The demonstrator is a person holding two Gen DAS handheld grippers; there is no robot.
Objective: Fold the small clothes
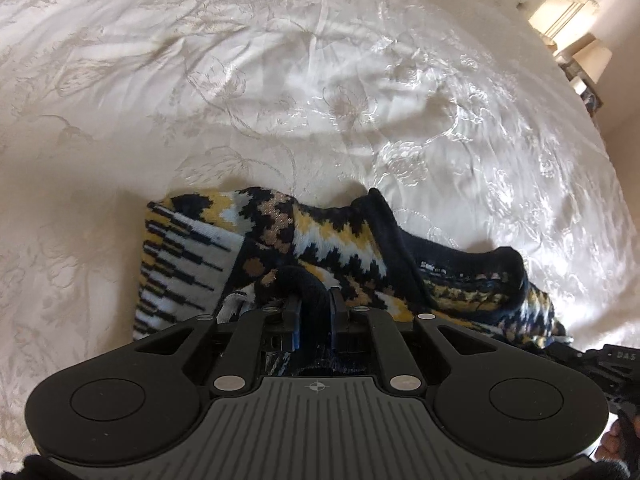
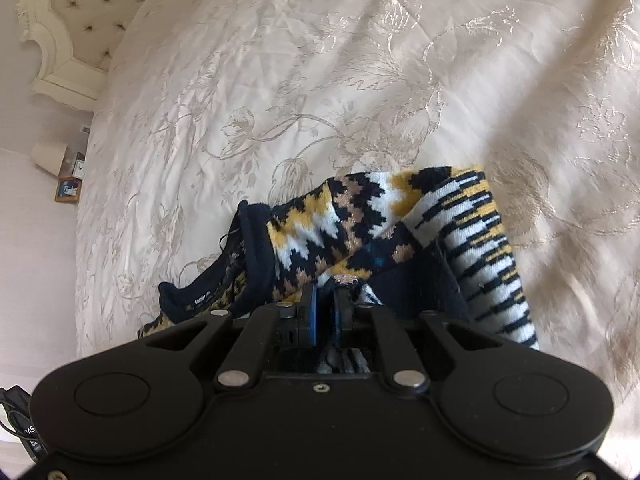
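Observation:
A knitted sweater (image 1: 320, 236) in navy, yellow and white zigzags lies bunched and partly folded on the cream bedspread (image 1: 280, 80). My left gripper (image 1: 314, 304) is shut on a dark navy fold of it, which fills the gap between the fingers. In the right wrist view the same sweater (image 2: 360, 216) lies just ahead, its striped sleeve to the right. My right gripper (image 2: 326, 304) shows a narrow dark slit between its blue pads. The knit's edge sits at the fingertips, and the pads do not appear to press on it.
The embroidered bedspread (image 2: 320, 60) spreads wide beyond the sweater. A tufted headboard (image 2: 80, 12) stands at the far end. A lamp shade (image 2: 48, 156) and a small picture frame (image 2: 68, 188) sit beside the bed. A dark gloved hand (image 1: 616, 444) shows at the lower right.

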